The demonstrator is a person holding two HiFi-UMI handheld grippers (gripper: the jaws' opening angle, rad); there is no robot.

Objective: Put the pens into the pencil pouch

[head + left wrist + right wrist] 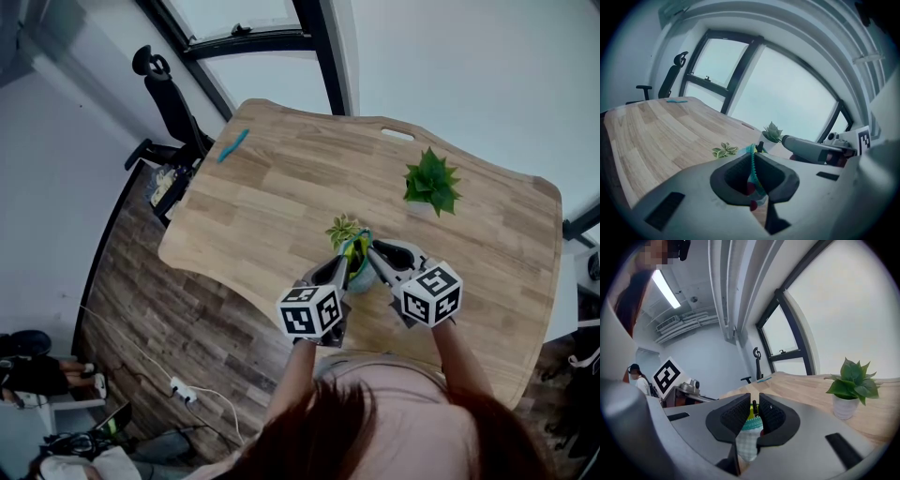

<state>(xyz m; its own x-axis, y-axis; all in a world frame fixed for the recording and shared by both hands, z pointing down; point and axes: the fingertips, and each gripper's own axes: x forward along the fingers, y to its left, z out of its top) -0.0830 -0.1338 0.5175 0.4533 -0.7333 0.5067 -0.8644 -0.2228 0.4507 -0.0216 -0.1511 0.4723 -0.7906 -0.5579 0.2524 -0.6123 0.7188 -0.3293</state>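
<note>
The pencil pouch (pixel 356 262), pale checked cloth with a teal zipper, hangs between both grippers over the table's near middle. My left gripper (pixel 348 267) is shut on its zipper edge; in the left gripper view the zipper (pixel 752 164) runs up between the jaws (pixel 752 180). My right gripper (pixel 371 251) is shut on the pouch's top from the other side (pixel 754 414), with a thin black piece (pixel 754 407) poking up between the pads; pen tip or zipper pull, I cannot tell. A teal pen (pixel 233 145) lies alone at the table's far left edge.
A green plant in a white pot (pixel 431 183) stands at the back right of the wooden table (pixel 281 206). A small variegated plant (pixel 343 229) sits just beyond the pouch. An office chair (pixel 169 94) stands past the far left corner. A person (pixel 28 370) is on the floor side, lower left.
</note>
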